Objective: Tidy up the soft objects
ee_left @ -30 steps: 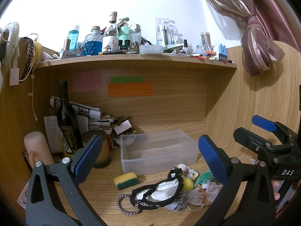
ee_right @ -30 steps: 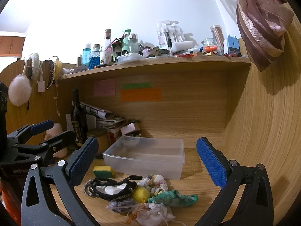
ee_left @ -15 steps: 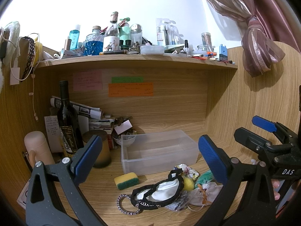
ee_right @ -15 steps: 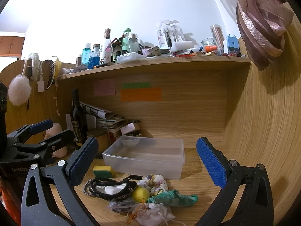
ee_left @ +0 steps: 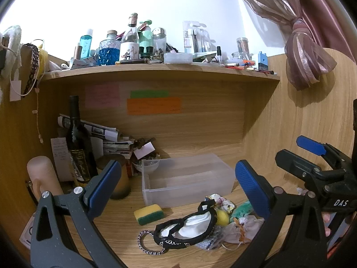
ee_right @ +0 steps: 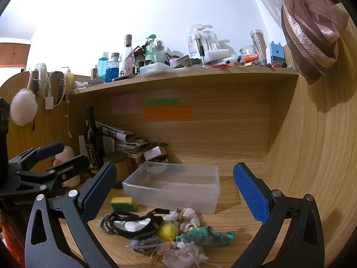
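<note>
Right wrist view shows my right tongs [ee_right: 173, 192] spread wide and gripping nothing, hovering over the heap of soft things on the wooden worktop [ee_right: 241, 221]. My left tongs [ee_left: 178, 192] are likewise wide open and empty, aimed at the same heap from the other side. The heap lies just in front of the clear plastic bin [ee_right: 173, 184], which looks empty: a black-trimmed eye mask [ee_right: 136, 223] over a beaded hair tie [ee_right: 103, 223], a yellow ball [ee_right: 167, 230], a floral scrunchie [ee_right: 187, 216], a teal cloth [ee_right: 207, 235] and a white drawstring pouch [ee_right: 185, 252], all touching or overlapping. A yellow-green sponge [ee_right: 123, 203] sits apart to the left, near the bin's corner. Nothing has gone in yet, I judge, so the step is a first pick. I would start with the teal cloth on the right tongs, since it lies at the heap's edge, pinching its bunched middle so it lifts alone. The mask's strap may snag the hair tie, so I would take that later, lifting slowly. The sponge suits my left tongs, squeezed lightly across its short sides.
</note>
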The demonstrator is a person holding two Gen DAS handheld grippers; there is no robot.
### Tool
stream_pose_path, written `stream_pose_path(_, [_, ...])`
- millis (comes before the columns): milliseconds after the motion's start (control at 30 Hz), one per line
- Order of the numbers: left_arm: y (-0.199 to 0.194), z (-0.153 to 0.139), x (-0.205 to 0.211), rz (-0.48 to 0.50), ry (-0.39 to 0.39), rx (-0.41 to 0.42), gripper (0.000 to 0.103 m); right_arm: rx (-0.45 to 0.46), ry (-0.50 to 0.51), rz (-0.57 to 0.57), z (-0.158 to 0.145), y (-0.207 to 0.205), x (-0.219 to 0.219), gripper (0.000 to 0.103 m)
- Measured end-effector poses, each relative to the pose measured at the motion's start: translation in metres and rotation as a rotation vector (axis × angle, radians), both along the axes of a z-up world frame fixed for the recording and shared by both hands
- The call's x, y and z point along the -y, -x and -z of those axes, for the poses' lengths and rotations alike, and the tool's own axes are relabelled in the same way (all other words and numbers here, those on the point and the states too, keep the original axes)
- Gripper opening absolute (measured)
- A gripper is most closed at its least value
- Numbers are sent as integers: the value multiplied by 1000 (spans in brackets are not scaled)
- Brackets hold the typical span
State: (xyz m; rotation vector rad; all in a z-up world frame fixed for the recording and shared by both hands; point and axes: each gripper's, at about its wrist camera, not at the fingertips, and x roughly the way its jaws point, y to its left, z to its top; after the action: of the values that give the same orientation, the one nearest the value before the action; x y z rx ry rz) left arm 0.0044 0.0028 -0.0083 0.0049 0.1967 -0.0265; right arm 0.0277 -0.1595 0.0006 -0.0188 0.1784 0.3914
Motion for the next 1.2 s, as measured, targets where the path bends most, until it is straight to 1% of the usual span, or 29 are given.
stream_pose_path(200, [-10, 7, -3, 1, 23, -39, 103, 10, -15, -23, 1, -4, -1, 103])
stream_pose_path(333, [-18, 14, -10, -9, 30, -65, 103, -9, -19, -28, 6, -12, 1, 103])
stream_pose_path(367, [-20, 16, -13, -15, 32, -73, 103, -21, -15, -28, 8, -15, 2, 102])
stream_pose_path(400, [-22, 18, -16, -22, 31, -74, 98, -31, -11, -24, 11, -18, 3, 98])
stream_pose_path(433, [-24, 20, -20, -32, 30, -85, 89, -45, -3, -20, 13, -20, 4, 93])
stream_pose_path(467, [-27, 23, -24, -41, 31, -102, 86, -67, 9, -14, 17, -25, 6, 87])
stream_pose_path(500, [-31, 26, -29, -51, 35, -124, 82, -83, 16, -11, 20, -27, 8, 85])
stream_pose_path(567, [-34, 32, -36, -64, 37, -148, 79, -126, 32, -4, 28, -35, 13, 78])
stream_pose_path(633, [-37, 40, -40, -79, 25, -175, 74, -170, 43, 0, 35, -41, 19, 72])
stream_pose_path(667, [-39, 45, -42, -84, 19, -190, 73, -185, 48, 1, 38, -44, 21, 69])
stream_pose_path(767, [-47, 62, -45, -74, 18, -266, 66, -241, 66, 3, 49, -51, 25, 64])
stream_pose_path(800, [-50, 66, -46, -66, 19, -288, 64, -259, 72, 1, 51, -53, 25, 63])
stream_pose_path(967, [-58, 92, -45, -99, -19, -362, 63, -343, 91, -6, 71, -61, 28, 62])
stream_pose_path(1033, [-65, 101, -50, -106, -9, -398, 60, -371, 95, -9, 78, -62, 29, 62])
stream_pose_path(1200, [-75, 118, -62, -123, 31, -468, 58, -452, 93, -18, 96, -70, 31, 62])
